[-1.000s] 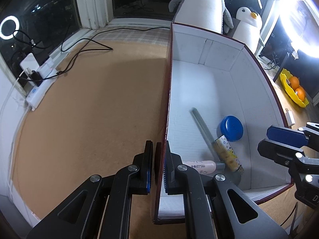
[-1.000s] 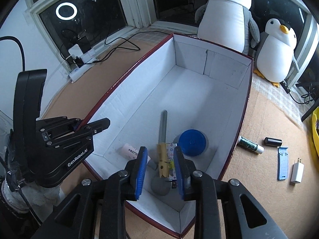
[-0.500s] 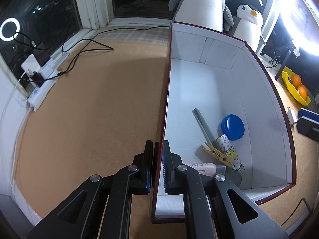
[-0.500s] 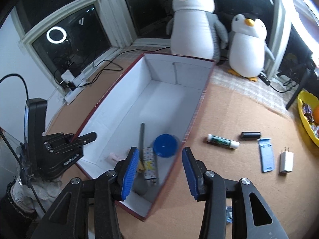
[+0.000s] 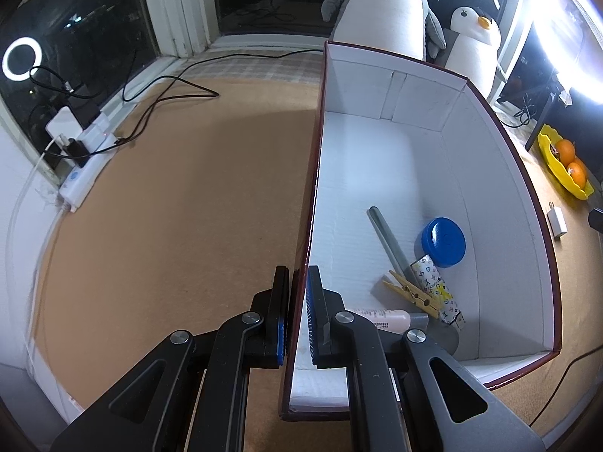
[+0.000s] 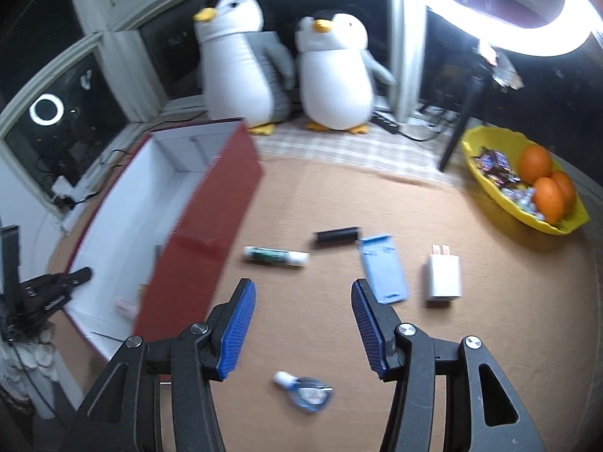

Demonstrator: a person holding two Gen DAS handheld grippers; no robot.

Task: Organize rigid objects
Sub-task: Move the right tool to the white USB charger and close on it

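Right wrist view: we see our right gripper (image 6: pixel 303 329) empty, jaws opening.
Glue stick (image 6: pixel 276 255): twelve o'clock ahead, crosswise.
Left gripper (image 5: pixel 298 314): clenched on box wall (image 5: pixel 306 226).

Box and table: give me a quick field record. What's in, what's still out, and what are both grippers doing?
box: red outside, white inside, upright on the cork table
inside box: blue lid, grey rod, clothespin, patterned tube, pink tube
outside box: glue stick, black cylinder, blue clip, white charger, small bottle
left gripper: shut on box wall
right gripper: jaws opening, nothing between them, above the table items
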